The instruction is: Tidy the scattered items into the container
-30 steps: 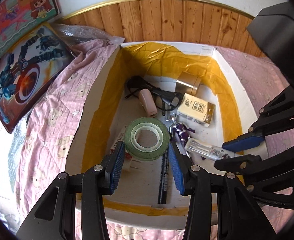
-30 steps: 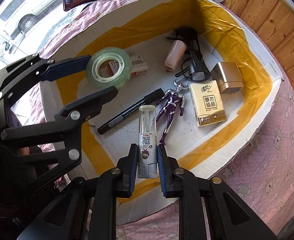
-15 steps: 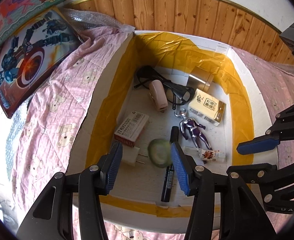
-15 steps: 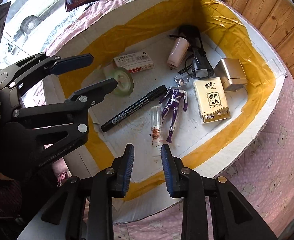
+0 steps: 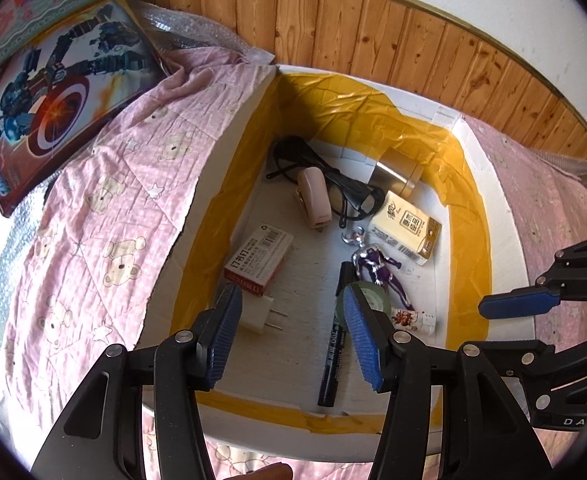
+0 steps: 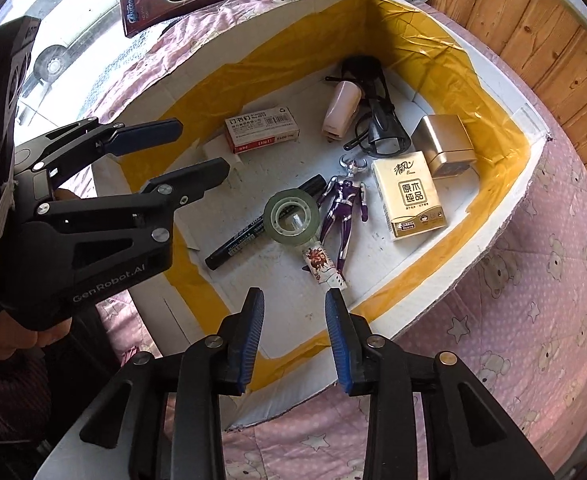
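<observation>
The white box with yellow tape lining (image 5: 469, 184) (image 6: 505, 184) holds the items. The green tape roll (image 6: 292, 214) (image 5: 373, 298) lies flat on the black marker (image 6: 237, 242) (image 5: 333, 344) and the small tube (image 6: 320, 265) (image 5: 411, 317). Beside them lie a purple figure (image 6: 343, 204), tissue pack (image 6: 411, 194), gold box (image 6: 445, 144), staple box (image 6: 262, 128) (image 5: 259, 262), pink stapler (image 6: 341, 110), black glasses (image 6: 377, 120) and a white plug (image 5: 259, 312). My left gripper (image 5: 291, 328) (image 6: 173, 148) and right gripper (image 6: 295, 334) are open and empty above the box.
The box sits on a pink bear-print quilt (image 5: 105, 208) (image 6: 533, 280). Two picture boxes (image 5: 53, 92) lie at the far left. A wooden panel wall (image 5: 393, 40) stands behind the box. The right gripper's blue finger (image 5: 517, 305) shows in the left wrist view.
Both grippers opened and let go: the tape roll dropped from the left gripper and the tube from the right into the box. Both grippers have pulled back a little.
</observation>
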A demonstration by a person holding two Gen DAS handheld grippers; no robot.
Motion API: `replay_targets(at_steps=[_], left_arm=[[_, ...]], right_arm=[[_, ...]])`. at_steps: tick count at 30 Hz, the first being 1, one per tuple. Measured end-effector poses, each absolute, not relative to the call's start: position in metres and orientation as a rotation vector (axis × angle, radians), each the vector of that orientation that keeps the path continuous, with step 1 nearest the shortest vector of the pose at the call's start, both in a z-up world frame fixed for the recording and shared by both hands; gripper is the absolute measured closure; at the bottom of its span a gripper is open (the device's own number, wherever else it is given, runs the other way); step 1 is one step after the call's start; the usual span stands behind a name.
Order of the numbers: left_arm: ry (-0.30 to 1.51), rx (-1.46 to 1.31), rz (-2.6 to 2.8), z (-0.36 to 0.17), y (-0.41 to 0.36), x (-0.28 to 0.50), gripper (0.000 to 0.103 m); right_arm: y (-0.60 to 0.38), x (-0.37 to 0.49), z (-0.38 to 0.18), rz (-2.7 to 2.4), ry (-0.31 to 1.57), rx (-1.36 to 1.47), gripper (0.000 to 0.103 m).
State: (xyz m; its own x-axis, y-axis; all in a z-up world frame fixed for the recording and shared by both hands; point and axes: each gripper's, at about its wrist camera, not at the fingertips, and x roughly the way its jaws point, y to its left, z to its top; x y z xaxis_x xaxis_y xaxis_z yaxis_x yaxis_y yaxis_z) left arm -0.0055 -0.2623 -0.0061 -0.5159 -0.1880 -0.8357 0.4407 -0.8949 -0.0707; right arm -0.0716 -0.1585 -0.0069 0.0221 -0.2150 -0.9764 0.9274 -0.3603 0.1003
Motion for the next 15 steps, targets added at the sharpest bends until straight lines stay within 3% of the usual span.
replay_targets(at_steps=[8, 15], left_arm=[[0.566, 1.148, -2.487, 0.008, -0.269, 0.004, 0.039], [0.548, 1.075, -2.488, 0.015, -0.268, 0.010, 0.038]], right_arm=[[-0.148, -0.066, 0.001, -1.551, 0.769, 1.312, 0.067], [-0.143, -0.043, 0.006, -1.571, 0.896, 1.201, 0.067]])
